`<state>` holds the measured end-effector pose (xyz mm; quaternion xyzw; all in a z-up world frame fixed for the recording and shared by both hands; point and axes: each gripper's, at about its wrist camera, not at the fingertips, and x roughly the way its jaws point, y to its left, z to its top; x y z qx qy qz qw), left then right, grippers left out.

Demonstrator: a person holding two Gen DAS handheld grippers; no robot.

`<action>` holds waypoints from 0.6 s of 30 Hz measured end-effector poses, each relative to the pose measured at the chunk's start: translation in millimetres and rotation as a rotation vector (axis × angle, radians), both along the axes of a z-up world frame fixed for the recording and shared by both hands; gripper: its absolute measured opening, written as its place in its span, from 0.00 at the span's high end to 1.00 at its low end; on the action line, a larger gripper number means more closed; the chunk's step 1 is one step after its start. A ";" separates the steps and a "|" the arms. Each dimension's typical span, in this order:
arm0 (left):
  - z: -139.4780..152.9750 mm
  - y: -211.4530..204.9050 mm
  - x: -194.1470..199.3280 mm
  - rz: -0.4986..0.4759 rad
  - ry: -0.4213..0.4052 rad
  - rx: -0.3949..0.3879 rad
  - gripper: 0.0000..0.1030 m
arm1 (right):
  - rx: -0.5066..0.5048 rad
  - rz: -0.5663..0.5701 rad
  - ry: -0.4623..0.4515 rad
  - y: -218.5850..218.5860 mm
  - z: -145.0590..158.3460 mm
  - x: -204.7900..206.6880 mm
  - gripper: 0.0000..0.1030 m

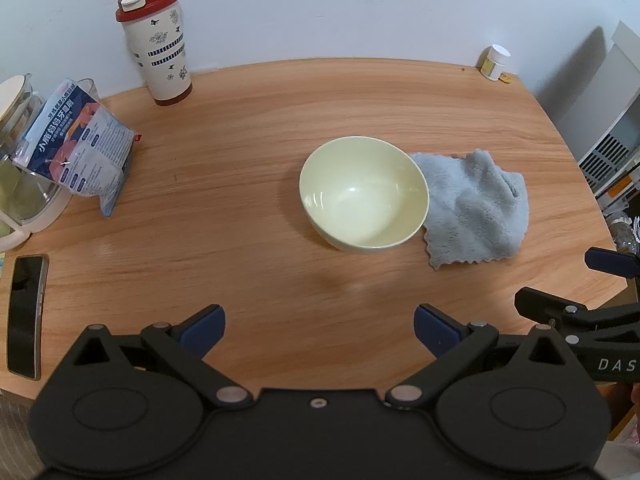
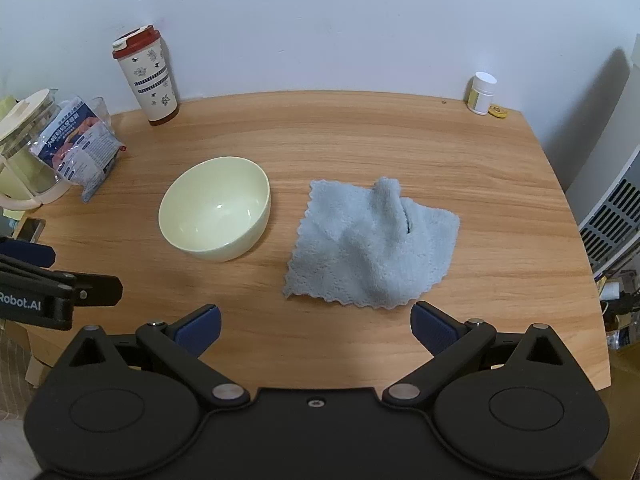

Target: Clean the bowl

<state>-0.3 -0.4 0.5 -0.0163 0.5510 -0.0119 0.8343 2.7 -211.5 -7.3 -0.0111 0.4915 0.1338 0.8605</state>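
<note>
Two grippers hover over my wooden table (image 2: 360,128), both spread wide and empty: the left gripper (image 1: 318,330) faces the pale yellow bowl (image 1: 364,194) at mid-table, the right gripper (image 2: 316,330) the rumpled blue cloth (image 2: 374,242) just right of it. I judge the bowl rigid, glossy and liable to slide, best pinched at its rim; the cloth is soft, taken by its raised fold.

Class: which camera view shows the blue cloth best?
The right wrist view: the blue cloth lies whole and central there. In the left wrist view, the bowl covers the cloth's near-left edge, and it sits off to the right.
</note>
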 end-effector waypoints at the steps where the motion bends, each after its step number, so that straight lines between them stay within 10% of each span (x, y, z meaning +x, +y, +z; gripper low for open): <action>1: 0.2 -0.1 -0.1 -0.001 0.000 0.000 0.00 | 0.002 0.001 0.000 0.4 -0.1 -0.8 0.00; 18: 3.5 -0.7 -0.4 -0.012 0.002 0.003 0.00 | -0.013 0.005 -0.004 -1.4 2.4 -0.6 0.00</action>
